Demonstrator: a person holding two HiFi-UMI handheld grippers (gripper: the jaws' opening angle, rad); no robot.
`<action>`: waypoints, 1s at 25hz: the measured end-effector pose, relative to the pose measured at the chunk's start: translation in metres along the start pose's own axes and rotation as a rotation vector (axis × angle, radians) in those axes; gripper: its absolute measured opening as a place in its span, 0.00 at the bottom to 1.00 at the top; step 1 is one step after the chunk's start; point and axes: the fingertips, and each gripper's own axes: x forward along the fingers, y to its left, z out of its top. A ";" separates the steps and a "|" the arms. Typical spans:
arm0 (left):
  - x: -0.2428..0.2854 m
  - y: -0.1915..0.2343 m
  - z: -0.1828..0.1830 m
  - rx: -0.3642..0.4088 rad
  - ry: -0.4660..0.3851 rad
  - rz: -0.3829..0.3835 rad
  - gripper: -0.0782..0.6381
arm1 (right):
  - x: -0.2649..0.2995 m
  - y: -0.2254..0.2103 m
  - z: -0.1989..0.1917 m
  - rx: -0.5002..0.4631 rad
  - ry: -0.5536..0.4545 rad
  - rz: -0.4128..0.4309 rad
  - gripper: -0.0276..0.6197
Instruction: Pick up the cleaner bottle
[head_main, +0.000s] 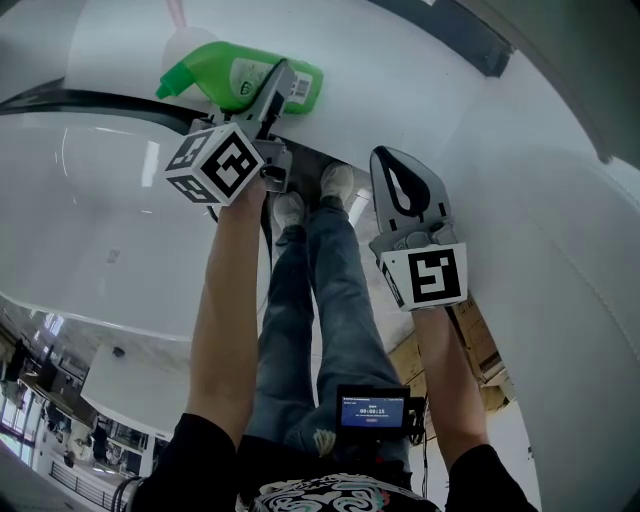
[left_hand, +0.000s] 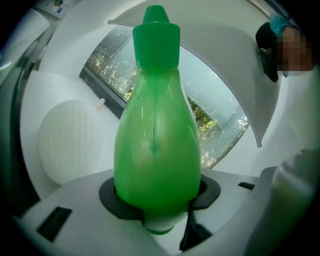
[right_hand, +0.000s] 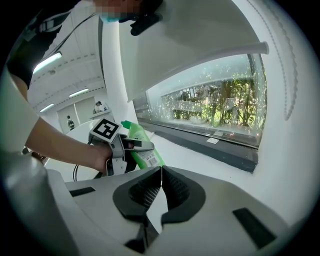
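cleaner bottle (left_hand: 155, 150): green plastic with a rounded body that narrows to a neck; it fills the middle of the left gripper view, base toward the camera and neck pointing away.
cap (left_hand: 155, 31): green, pointed, seated on the neck, so the bottle is closed.
contents: the green wall hides them; no fill level can be made out.
label (head_main: 262, 80): pale, with a barcode at the end near the bottle's base, seen in the head view.
left tongs (head_main: 285, 80): clenched on the cleaner bottle, the dark pads pressing both sides of its lower body close to the base.
bottle's place: at the top of the head view, lying across the picture with the cap to the left, over the white tabletop (head_main: 430, 110); in the right gripper view it tilts up and away from the hand; whether it touches the tabletop cannot be told.
right tongs (right_hand: 161, 170): clenched on nothing, the ribbed pads meeting at the tips, well apart from the bottle and to its right in the head view.
marker cubes: one on the left tongs (head_main: 215, 162), one on the right tongs (head_main: 425, 277).
window (right_hand: 215, 107): beyond the tabletop, green plants behind the glass.
person: bare forearms, blue jeans (head_main: 320, 300), white shoes (head_main: 312, 195) and a small lit screen (head_main: 372, 410) at the waist.
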 end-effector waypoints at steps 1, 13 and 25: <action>0.000 -0.001 -0.001 -0.021 -0.003 -0.005 0.40 | -0.001 0.000 -0.001 0.004 0.001 0.000 0.08; 0.003 -0.020 -0.005 -0.182 -0.024 -0.172 0.38 | 0.000 -0.007 -0.001 0.041 0.002 -0.021 0.08; 0.003 -0.031 0.006 -0.507 -0.079 -0.317 0.38 | -0.001 -0.013 0.002 0.072 -0.027 -0.043 0.08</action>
